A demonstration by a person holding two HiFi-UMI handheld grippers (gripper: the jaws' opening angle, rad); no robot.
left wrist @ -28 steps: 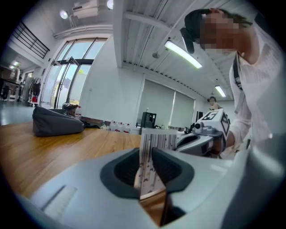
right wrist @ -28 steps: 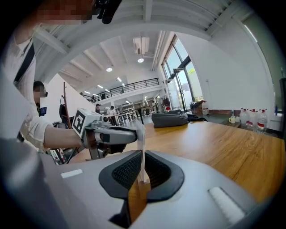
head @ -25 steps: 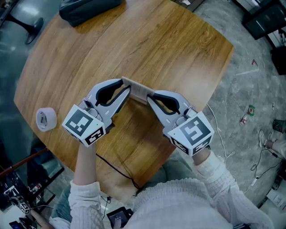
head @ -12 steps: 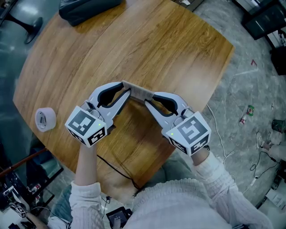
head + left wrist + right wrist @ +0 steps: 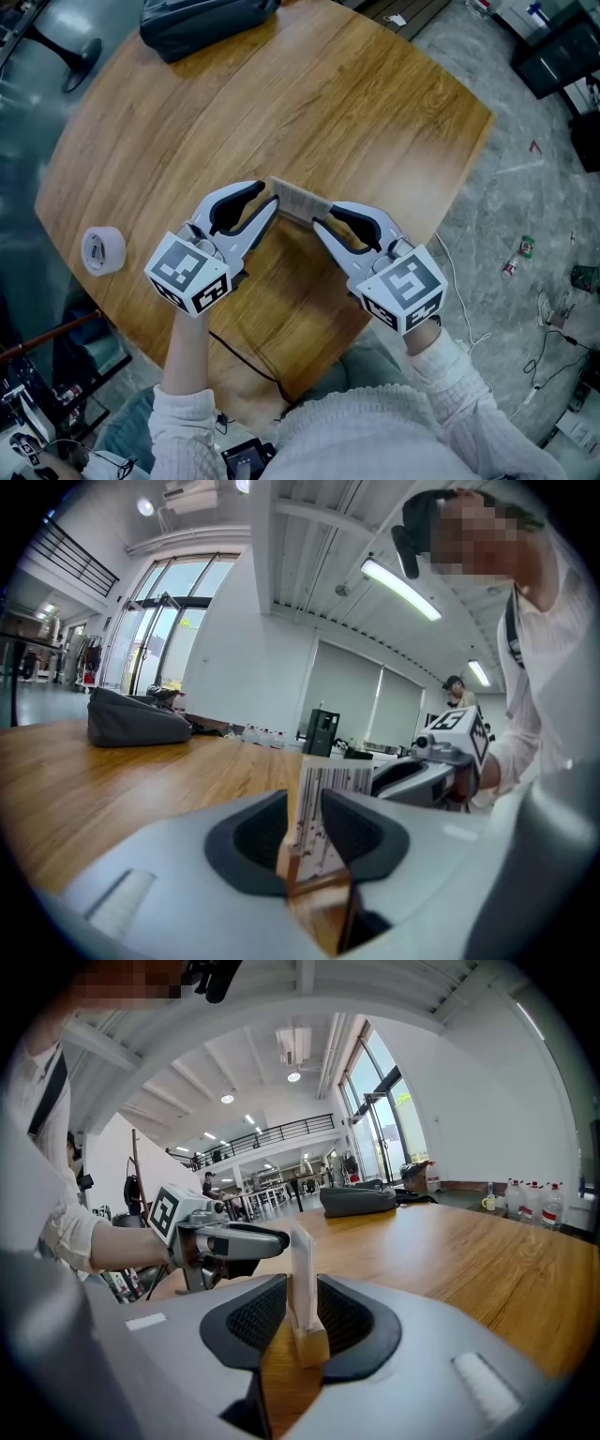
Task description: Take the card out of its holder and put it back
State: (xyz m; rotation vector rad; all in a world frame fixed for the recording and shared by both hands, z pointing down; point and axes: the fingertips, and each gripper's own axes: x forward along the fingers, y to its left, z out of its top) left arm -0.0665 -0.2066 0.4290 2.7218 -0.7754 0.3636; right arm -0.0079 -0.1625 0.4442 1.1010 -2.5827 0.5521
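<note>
The card (image 5: 334,791), barcode side showing, stands upright in its wooden card holder (image 5: 309,1344) near the middle of the round tabletop (image 5: 328,103); the two tongs meet it from opposite ends. The left tongs (image 5: 273,202) are opening, with the card and one end of the holder between the pads, both pads just beside them. The right tongs (image 5: 321,225) are closed on the holder's other end, and the card rises edge-on between their meshed pads. In the head view the card shows as a pale strip bridging the two sets of tips; a roll of tape (image 5: 103,251) lies well apart at the left edge, and a dark bag (image 5: 206,21) rests at the far edge.
</note>
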